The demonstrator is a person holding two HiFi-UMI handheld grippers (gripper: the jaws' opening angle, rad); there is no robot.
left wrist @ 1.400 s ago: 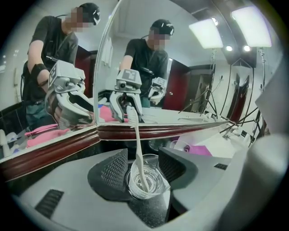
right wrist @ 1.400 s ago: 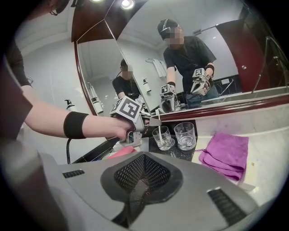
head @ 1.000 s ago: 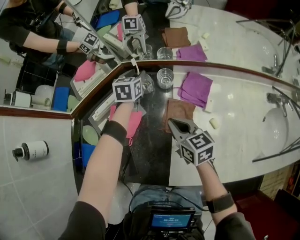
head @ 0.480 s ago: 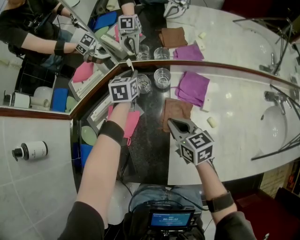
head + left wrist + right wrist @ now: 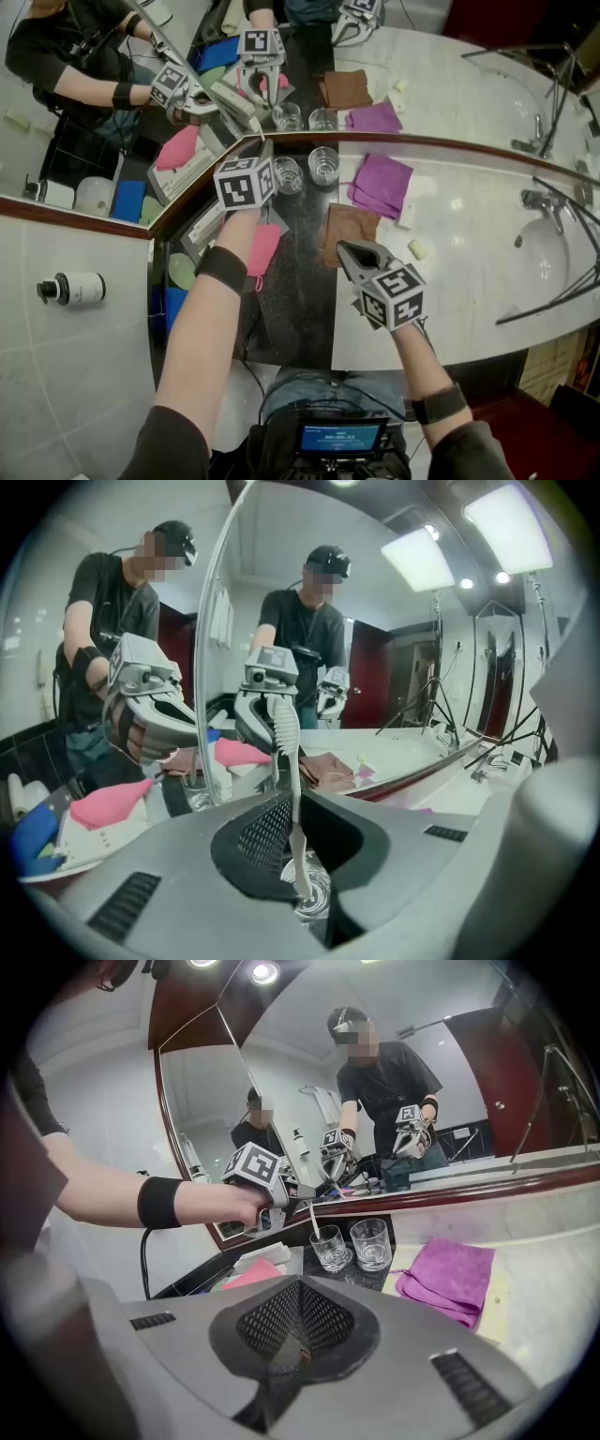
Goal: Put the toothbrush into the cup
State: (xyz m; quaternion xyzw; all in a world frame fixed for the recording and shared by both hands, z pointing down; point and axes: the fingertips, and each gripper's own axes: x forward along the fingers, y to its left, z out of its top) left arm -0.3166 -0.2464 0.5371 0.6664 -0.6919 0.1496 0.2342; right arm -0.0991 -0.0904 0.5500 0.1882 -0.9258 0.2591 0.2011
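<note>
Obs.: the left gripper (image 5: pixel 298 857) has just been closing its jaws, and they now clamp the handle of a white plastic toothbrush (image 5: pixel 292 775). The brush stands nearly upright between the pads, bristle head up. Its lower end hangs at the mouth of a clear glass tumbler (image 5: pixel 330 1247). In the right gripper view the tip sits about at rim level; whether it is inside cannot be settled. A second clear glass tumbler (image 5: pixel 372 1242) stands just beside the first, on its right. Both are on the black stone strip of counter (image 5: pixel 298 309), close to the wall mirror (image 5: pixel 441 84). The right gripper (image 5: pixel 296 1337) has its jaws together with nothing between them. In the head view it is held over the near edge of a brown folded cloth (image 5: pixel 354 223), apart from the glasses. A purple cloth (image 5: pixel 384 183) lies on the white marble counter (image 5: pixel 469 262), right of the tumblers. A flat pink item (image 5: pixel 265 248) lies on the black strip beneath the left forearm. A white bottle with a black cap (image 5: pixel 73 288) lies on its side on the pale tiled surface at far left. A chrome tap (image 5: pixel 539 202) stands at far right.
</note>
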